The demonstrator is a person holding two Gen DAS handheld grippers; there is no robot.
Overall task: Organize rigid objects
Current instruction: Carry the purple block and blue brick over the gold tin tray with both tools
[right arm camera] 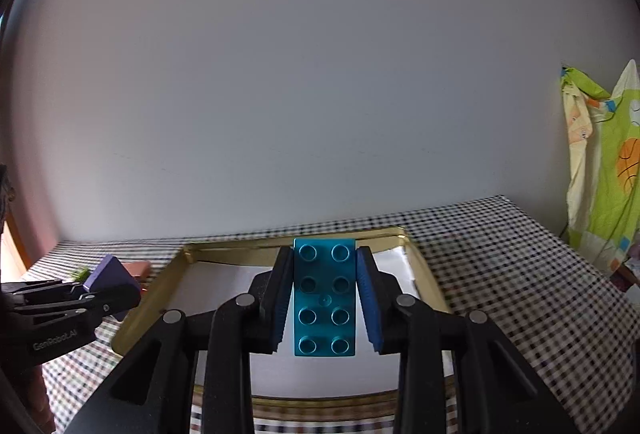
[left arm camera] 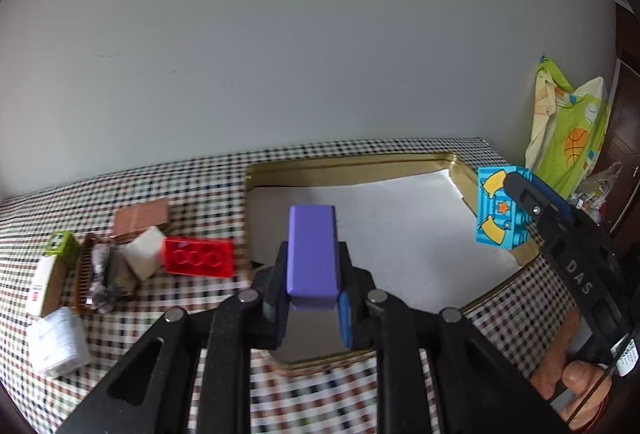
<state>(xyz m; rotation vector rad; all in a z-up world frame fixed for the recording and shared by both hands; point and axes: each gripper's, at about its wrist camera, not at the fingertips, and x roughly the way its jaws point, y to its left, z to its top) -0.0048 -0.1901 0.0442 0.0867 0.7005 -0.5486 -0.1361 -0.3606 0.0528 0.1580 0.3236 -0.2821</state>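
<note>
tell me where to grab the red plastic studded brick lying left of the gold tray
Grip the red plastic studded brick across its two long flat sides, coming down from above. It lies flat on the checked tablecloth with its studded face turned toward the camera. The white block seems to touch its left end, so an end-to-end grip looks blocked.

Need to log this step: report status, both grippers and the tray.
Left gripper shut on purple block. Right gripper shut on teal brick. Both above gold tray, paper-lined, nothing in it. Red brick and clutter still on cloth, left of tray.
</note>
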